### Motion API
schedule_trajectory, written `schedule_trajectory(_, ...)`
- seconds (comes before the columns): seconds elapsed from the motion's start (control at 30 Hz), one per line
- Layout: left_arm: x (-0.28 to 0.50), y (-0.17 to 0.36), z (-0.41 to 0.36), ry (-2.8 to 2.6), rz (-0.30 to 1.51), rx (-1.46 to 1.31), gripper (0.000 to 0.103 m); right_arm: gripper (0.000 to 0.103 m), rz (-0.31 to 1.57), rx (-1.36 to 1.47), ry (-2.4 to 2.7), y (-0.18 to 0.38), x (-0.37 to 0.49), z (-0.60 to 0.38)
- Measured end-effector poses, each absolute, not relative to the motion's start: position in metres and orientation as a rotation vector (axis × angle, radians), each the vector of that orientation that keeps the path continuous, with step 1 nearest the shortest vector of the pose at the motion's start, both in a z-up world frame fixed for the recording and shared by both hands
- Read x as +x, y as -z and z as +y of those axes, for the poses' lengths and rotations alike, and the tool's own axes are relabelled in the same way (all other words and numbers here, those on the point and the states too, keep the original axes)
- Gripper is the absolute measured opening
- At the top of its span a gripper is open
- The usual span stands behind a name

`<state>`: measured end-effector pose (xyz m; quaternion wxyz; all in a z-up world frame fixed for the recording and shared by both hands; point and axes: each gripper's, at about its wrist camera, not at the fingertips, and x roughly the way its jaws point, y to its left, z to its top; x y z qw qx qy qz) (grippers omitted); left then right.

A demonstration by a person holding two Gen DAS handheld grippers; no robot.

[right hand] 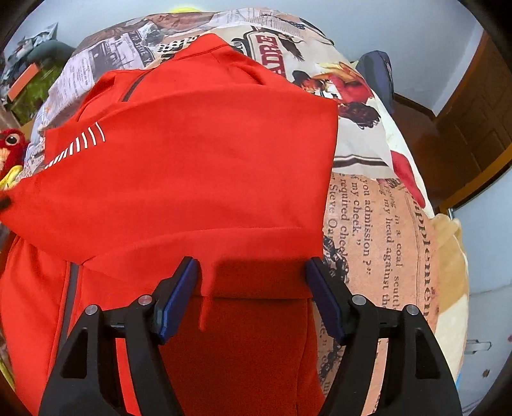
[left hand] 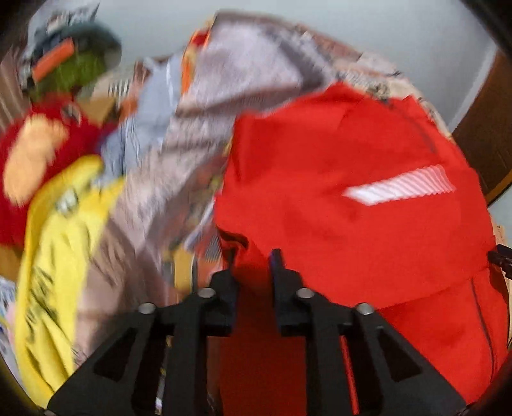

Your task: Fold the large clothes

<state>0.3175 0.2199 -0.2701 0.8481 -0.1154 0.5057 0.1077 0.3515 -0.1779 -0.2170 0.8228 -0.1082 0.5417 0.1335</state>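
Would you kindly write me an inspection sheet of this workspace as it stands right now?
Surface: bed sheet with newspaper-style print, partly covered.
Job's things: red garment with white stripes, partly folded over itself, lying on the sheet.
Clutter: yellow garment and red plush toy at the left; beige plush at the right edge.
Grippers: right gripper open above the red fabric, pads clear of it; left gripper narrowly parted at the garment's edge, view blurred, grip not clear.
Cables: nothing seen.
Surroundings: pale wall, brown wooden door.
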Motion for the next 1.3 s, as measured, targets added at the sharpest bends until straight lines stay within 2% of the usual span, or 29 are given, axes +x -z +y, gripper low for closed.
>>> schedule_trajectory(0.27, 0.290, 0.284, 0.228, -0.256, 1.157, -0.212, 0.036, 0.072, 1.188, -0.174, -0.280, 0.220, 0.351, -0.185)
schedule_trajectory(0.47, 0.292, 0.238, 0.223, -0.260, 1.089, -0.127, 0.036, 0.072, 1.178, -0.195, -0.273, 0.205, 0.347, -0.185)
schedule_trajectory(0.63, 0.306, 0.190, 0.207, -0.220, 0.991, -0.070, 0.045, 0.072, 1.103, -0.202, -0.284, 0.175, 0.348, -0.182)
schedule_trajectory(0.77, 0.328, 0.155, 0.188, -0.146, 0.918, -0.016, 0.052, 0.072, 1.041, -0.220, -0.301, 0.153, 0.356, -0.175)
schedule_trajectory(0.83, 0.340, 0.140, 0.178, -0.122, 0.880, 0.001, 0.059, 0.072, 1.008, -0.226, -0.311, 0.143, 0.361, -0.169)
schedule_trajectory(1.0, 0.386, 0.117, 0.164, -0.089, 0.824, 0.019, 0.062, 0.072, 0.929, -0.230, -0.332, 0.126, 0.386, -0.153)
schedule_trajectory(1.17, 0.436, 0.120, 0.152, -0.055, 0.826, 0.002, 0.064, 0.072, 0.888, -0.189, -0.360, 0.120, 0.412, -0.138)
schedule_trajectory(1.3, 0.477, 0.144, 0.151, -0.031, 0.863, -0.015, 0.064, 0.072, 0.902, -0.182, -0.403, 0.131, 0.443, -0.122)
